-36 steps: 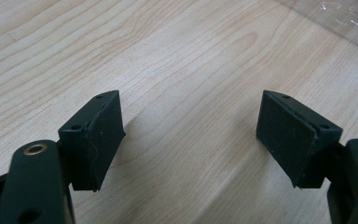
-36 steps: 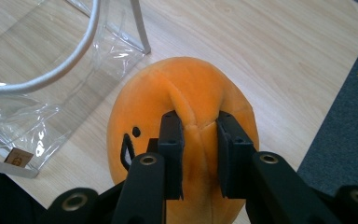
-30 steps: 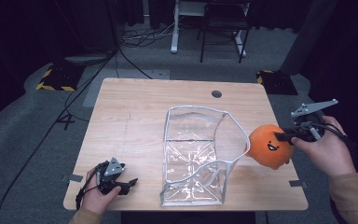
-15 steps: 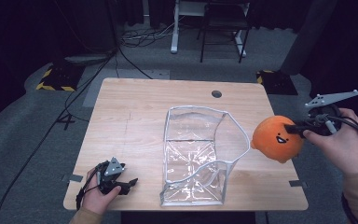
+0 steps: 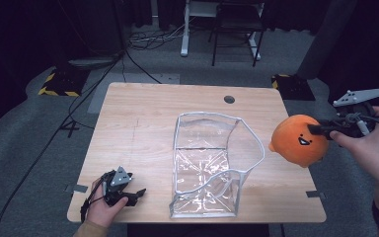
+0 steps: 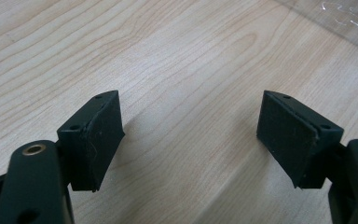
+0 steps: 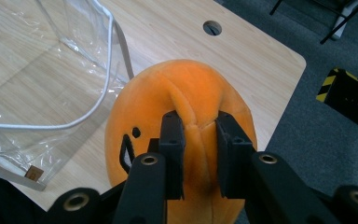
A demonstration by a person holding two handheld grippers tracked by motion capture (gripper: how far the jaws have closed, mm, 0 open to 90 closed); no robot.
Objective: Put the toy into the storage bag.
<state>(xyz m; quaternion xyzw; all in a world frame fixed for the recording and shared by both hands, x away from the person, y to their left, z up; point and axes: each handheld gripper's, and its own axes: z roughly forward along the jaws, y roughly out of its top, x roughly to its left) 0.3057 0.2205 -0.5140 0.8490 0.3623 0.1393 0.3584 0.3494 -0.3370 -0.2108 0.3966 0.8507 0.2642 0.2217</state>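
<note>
A round orange plush toy (image 5: 299,139) with a black stitched face hangs in the air just right of the clear plastic bag (image 5: 212,163), above the table's right edge. My right gripper (image 5: 321,130) is shut on a fold of its fabric; in the right gripper view both black jaws pinch the orange plush toy (image 7: 186,93) at its top seam. The clear bag (image 7: 51,88) stands open-topped in the middle of the wooden table (image 5: 143,118). My left gripper (image 5: 137,194) rests at the table's front left corner, open, with only bare wood (image 6: 191,116) between its pads.
A round cable hole (image 5: 229,99) sits near the table's far edge. Beyond the table are a chair and desk legs (image 5: 237,34), floor cables (image 5: 143,44), and yellow-black striped blocks (image 5: 56,86) on the grey carpet.
My right hand has lifted the orange plush toy higher beside the bag. The left gripper has stayed where it was.
</note>
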